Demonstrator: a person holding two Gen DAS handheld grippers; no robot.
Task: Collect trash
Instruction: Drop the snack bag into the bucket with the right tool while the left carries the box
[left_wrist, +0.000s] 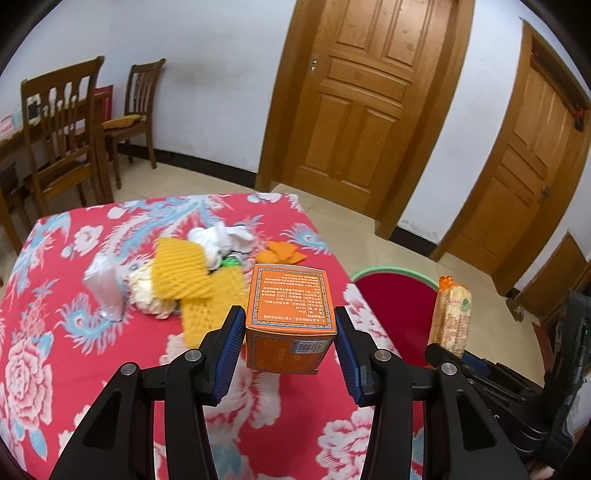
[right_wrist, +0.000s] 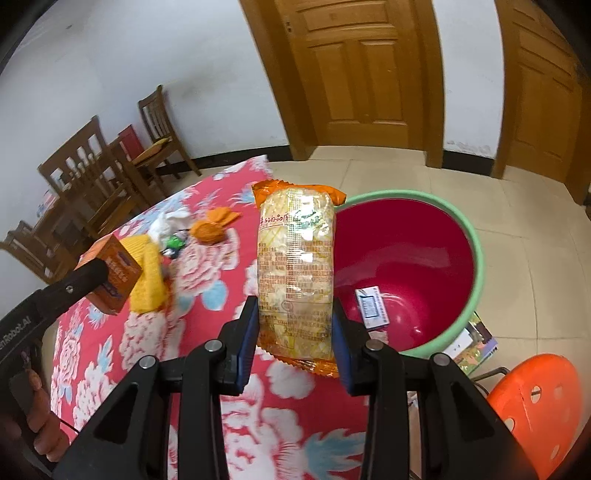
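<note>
My left gripper (left_wrist: 290, 334) is shut on an orange box (left_wrist: 290, 306) and holds it above the red floral table (left_wrist: 55, 350). My right gripper (right_wrist: 295, 317) is shut on an orange snack packet (right_wrist: 295, 266), held upright over the table's right edge, beside the red bin with a green rim (right_wrist: 406, 236). A small white box (right_wrist: 372, 307) lies inside the bin. On the table lie yellow foam nets (left_wrist: 183, 271), white crumpled paper (left_wrist: 221, 238), orange peel (left_wrist: 280, 253) and a clear plastic wrapper (left_wrist: 103, 288). The snack packet (left_wrist: 452, 310) and bin (left_wrist: 399, 291) also show in the left wrist view.
Wooden chairs (left_wrist: 62, 136) stand at the far left. Two wooden doors (left_wrist: 362, 99) are in the back wall. An orange plastic stool (right_wrist: 535, 406) stands right of the bin, with papers (right_wrist: 474, 339) on the floor beneath.
</note>
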